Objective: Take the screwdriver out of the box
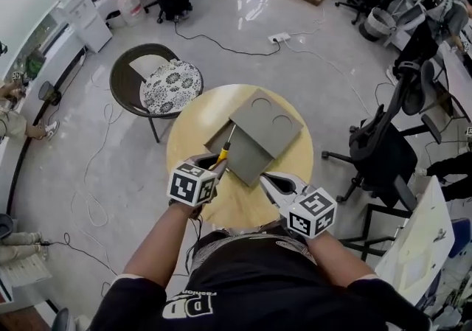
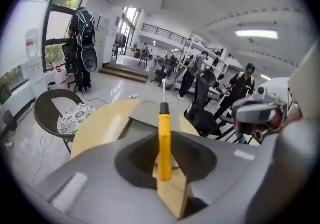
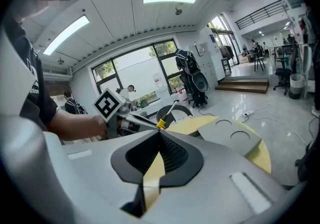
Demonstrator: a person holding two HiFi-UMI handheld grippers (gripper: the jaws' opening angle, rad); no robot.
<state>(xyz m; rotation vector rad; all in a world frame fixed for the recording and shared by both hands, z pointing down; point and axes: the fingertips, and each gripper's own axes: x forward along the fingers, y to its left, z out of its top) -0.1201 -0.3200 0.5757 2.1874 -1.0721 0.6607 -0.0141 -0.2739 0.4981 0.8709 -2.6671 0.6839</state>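
Note:
A screwdriver (image 1: 226, 147) with a yellow handle and thin metal shaft is clamped in my left gripper (image 1: 219, 164), lifted above the near left edge of the grey box (image 1: 243, 160). The box sits on a round wooden table (image 1: 193, 119), its lid (image 1: 267, 122) lying open toward the far right. In the left gripper view the handle (image 2: 164, 143) stands upright between the jaws, shaft pointing away over the box (image 2: 147, 113). My right gripper (image 1: 266, 180) hovers at the box's near right corner, shut and holding nothing; its view shows the screwdriver (image 3: 167, 116) and lid (image 3: 230, 135).
A wicker chair with a patterned cushion (image 1: 168, 85) stands left of the table. A black office chair (image 1: 380, 152) is close on the right. Cables and a power strip (image 1: 279, 37) lie on the floor beyond. People stand among desks in the background.

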